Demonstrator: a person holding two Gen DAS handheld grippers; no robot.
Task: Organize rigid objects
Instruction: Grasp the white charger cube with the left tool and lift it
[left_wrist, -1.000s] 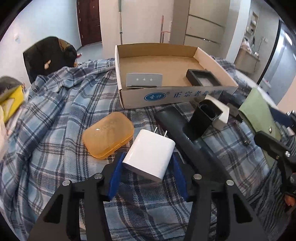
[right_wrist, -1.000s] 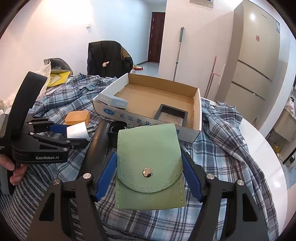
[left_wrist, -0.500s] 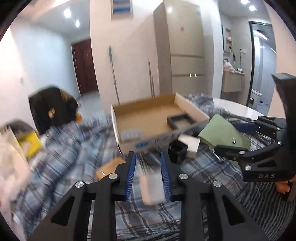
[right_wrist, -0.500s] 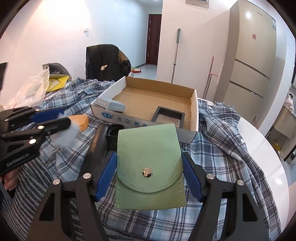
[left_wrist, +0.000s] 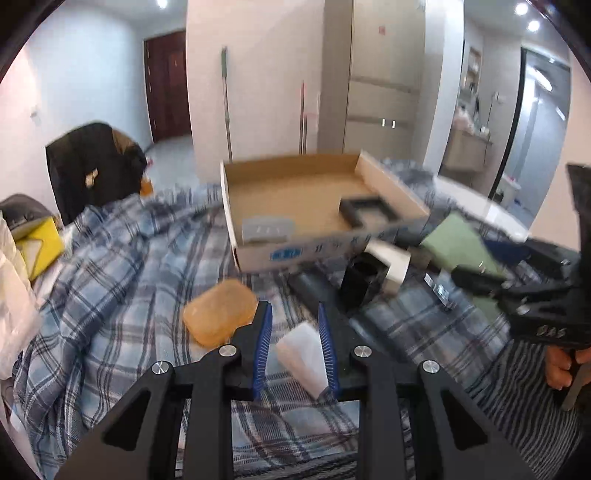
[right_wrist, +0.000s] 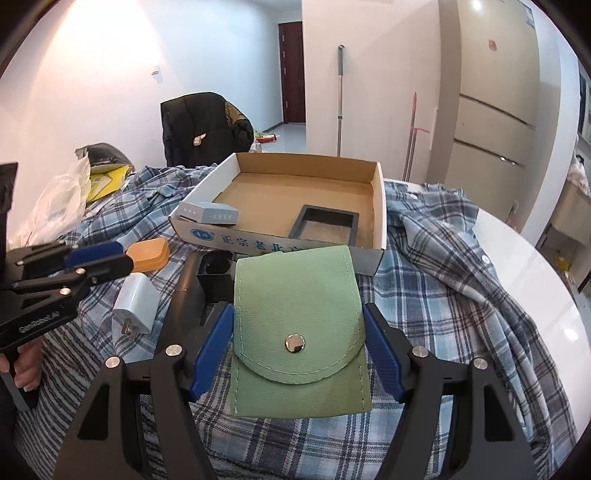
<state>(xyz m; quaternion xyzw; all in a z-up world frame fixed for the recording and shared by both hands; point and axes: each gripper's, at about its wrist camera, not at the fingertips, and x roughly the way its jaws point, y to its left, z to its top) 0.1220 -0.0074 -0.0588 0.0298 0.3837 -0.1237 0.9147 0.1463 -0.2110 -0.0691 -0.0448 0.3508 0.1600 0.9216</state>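
Note:
My right gripper (right_wrist: 297, 347) is shut on a green snap pouch (right_wrist: 295, 325) and holds it above the plaid cloth, in front of the cardboard box (right_wrist: 380, 206). My left gripper (left_wrist: 295, 339) hovers above a white charger (right_wrist: 135, 302), which lies on the cloth with its prongs toward me; in the left wrist view the charger (left_wrist: 303, 350) shows blurred between the narrowed blue pads, not touching them. The left gripper (right_wrist: 92, 258) also shows at the left of the right wrist view. An orange case (left_wrist: 219, 312) lies left of the charger.
The box holds a grey packet (right_wrist: 208, 214) and a black tray (right_wrist: 325, 225). A black open-topped container (left_wrist: 360, 280), a long black case (right_wrist: 184, 291) and a white box (left_wrist: 391, 262) lie before it. Bags (right_wrist: 59, 203) and a jacket-draped chair (right_wrist: 203, 129) stand left.
The left gripper let go of the white charger, which fell to the cloth, and rose with its pads closing in. The right gripper held still with the pouch.

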